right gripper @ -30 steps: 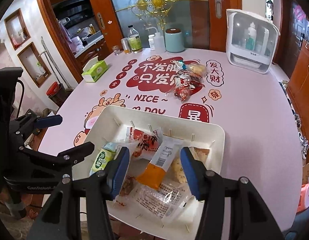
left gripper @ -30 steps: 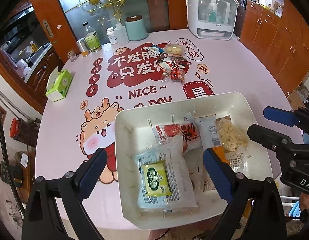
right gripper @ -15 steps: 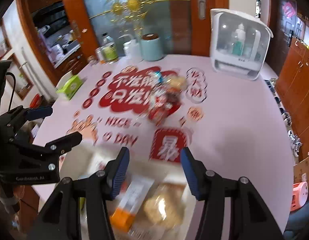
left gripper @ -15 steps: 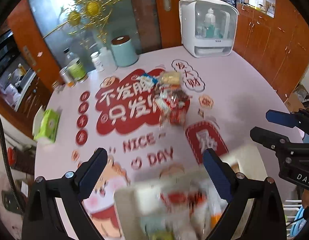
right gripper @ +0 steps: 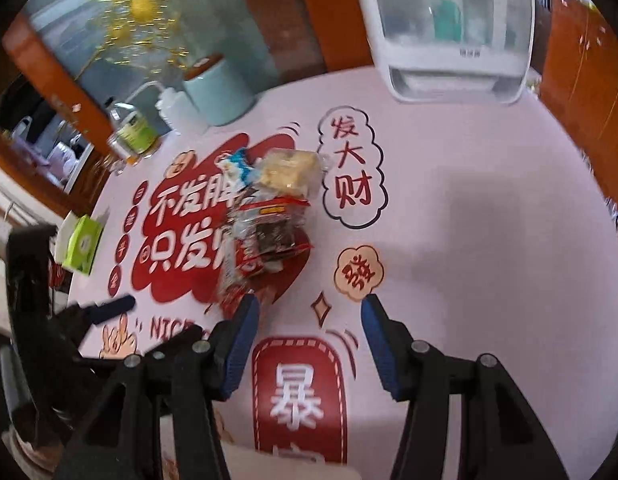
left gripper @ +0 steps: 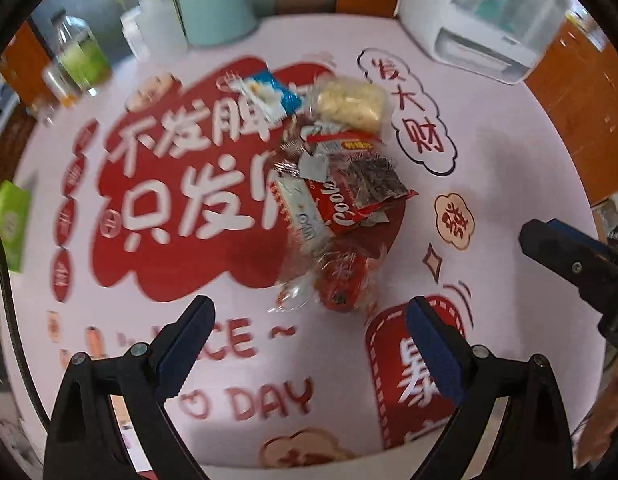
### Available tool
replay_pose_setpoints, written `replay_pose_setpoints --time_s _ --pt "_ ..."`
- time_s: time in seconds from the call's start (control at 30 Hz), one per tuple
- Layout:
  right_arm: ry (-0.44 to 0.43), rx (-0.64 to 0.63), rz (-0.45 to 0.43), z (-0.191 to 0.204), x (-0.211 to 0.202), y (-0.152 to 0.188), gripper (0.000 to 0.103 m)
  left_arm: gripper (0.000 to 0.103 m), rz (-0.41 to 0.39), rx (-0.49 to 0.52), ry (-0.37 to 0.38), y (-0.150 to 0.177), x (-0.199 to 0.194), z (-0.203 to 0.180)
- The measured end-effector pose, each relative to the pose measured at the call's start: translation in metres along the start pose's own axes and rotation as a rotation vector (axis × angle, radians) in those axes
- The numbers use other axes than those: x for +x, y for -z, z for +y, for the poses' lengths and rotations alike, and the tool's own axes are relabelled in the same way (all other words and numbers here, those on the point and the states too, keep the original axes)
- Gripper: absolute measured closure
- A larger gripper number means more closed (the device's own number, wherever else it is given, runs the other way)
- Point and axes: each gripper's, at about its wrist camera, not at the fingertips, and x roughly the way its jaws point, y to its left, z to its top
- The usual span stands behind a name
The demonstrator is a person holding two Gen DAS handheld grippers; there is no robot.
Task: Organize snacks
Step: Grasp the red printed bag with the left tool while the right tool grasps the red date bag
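Now mid-task | left gripper (left gripper: 309,340): wide open, empty | right gripper (right gripper: 309,320): half open, empty | snack pile (left gripper: 333,184): loose on pink tablecloth (left gripper: 509,184), just ahead of both | sorting of these packets not yet done

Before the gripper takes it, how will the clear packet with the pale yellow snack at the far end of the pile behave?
The clear packet looks light and probably crinkly, so its film may slip between the pads. The pale block inside seems crumbly; a hard squeeze could break it. It lies against the red packet, which might shift too.
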Motion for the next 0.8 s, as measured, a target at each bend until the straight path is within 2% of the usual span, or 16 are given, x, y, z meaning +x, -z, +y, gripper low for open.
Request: replay_pose_setpoints --time_s 0.17,0.2,0.27,0.3,0.33,0.37,0.43,0.47,0.57,0.8 --pt "-0.012 0.045 0.042 -0.011 0.034 -0.019 0.049 0.007 0.091 -0.083 0.037 -0.011 0.036 0.001" --pt "-0.023 0.053 0.050 -0.012 0.041 -0.023 0.049 0.010 0.103 -0.099 0.047 -0.012 0.041 0.001" --pt "-0.039 0.062 0.062 -0.012 0.050 -0.028 0.049 0.019 0.132 -0.134 0.061 -0.012 0.053 0.003" --pt "-0.045 0.061 0.071 -0.010 0.056 -0.031 0.049 0.032 0.142 -0.147 0.068 -0.011 0.058 0.005" --pt "-0.048 0.060 0.076 -0.009 0.060 -0.034 0.049 0.033 0.149 -0.157 0.087 -0.009 0.062 0.007" --pt "-0.053 0.060 0.083 -0.008 0.066 -0.036 0.049 0.033 0.122 -0.160 0.094 -0.007 0.060 0.008" --pt "-0.062 0.059 0.096 -0.004 0.074 -0.040 0.049 0.048 0.096 -0.142 0.097 -0.006 0.056 0.009" --pt "-0.065 0.053 0.101 -0.002 0.078 -0.042 0.049 0.053 0.076 -0.141 0.104 -0.006 0.052 0.011" --pt "-0.075 0.033 0.116 0.008 0.091 -0.046 0.049 0.053 0.062 -0.164 0.059 -0.006 0.048 0.028" --pt "-0.054 -0.014 0.156 0.029 0.122 -0.052 0.049 0.053 0.055 -0.243 0.044 0.001 0.046 0.072"
